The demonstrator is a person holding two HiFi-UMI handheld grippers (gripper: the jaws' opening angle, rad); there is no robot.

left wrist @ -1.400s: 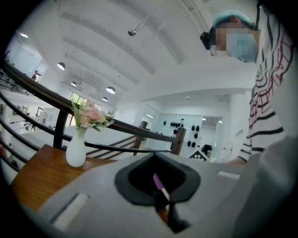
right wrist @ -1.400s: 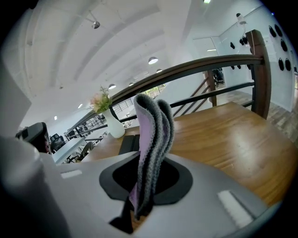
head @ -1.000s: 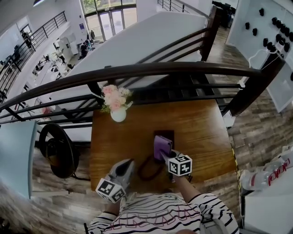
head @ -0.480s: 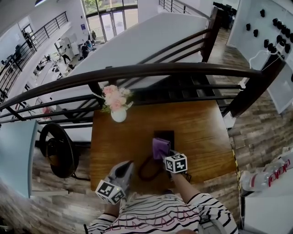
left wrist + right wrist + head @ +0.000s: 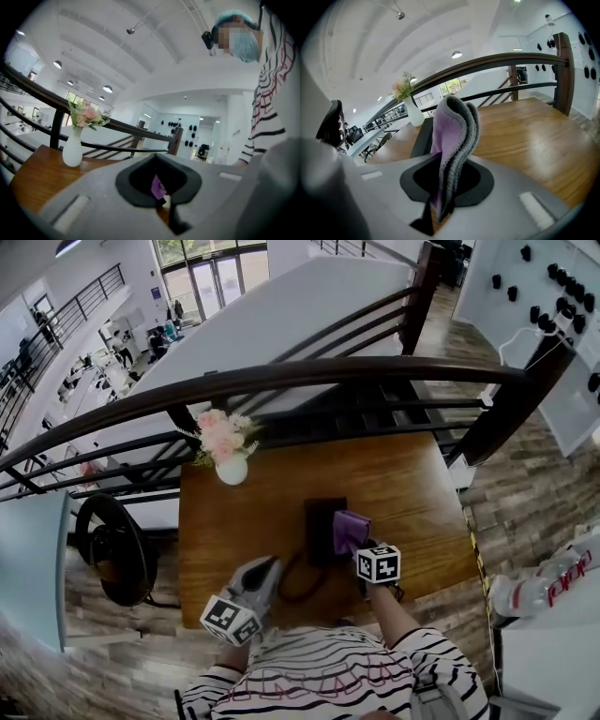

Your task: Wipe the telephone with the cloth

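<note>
A dark telephone (image 5: 322,529) lies on the wooden table (image 5: 422,493), its coiled cord (image 5: 298,585) looping toward me. My right gripper (image 5: 355,543) is shut on a folded purple and grey cloth (image 5: 351,528), which rests on the telephone's right edge. In the right gripper view the cloth (image 5: 453,140) stands up from the shut jaws, with the telephone (image 5: 422,137) just behind it. My left gripper (image 5: 266,570) hovers left of the cord, shut and holding nothing. Through its jaw opening, the left gripper view shows a sliver of the cloth (image 5: 157,187).
A white vase of pink flowers (image 5: 229,457) stands at the table's far left corner. A dark curved railing (image 5: 309,376) runs behind the table. A black chair (image 5: 111,549) is on the left and a white cabinet (image 5: 548,615) on the right.
My right gripper has slid the cloth rightward, from the telephone's middle to its right edge. The left gripper has stayed in place.
</note>
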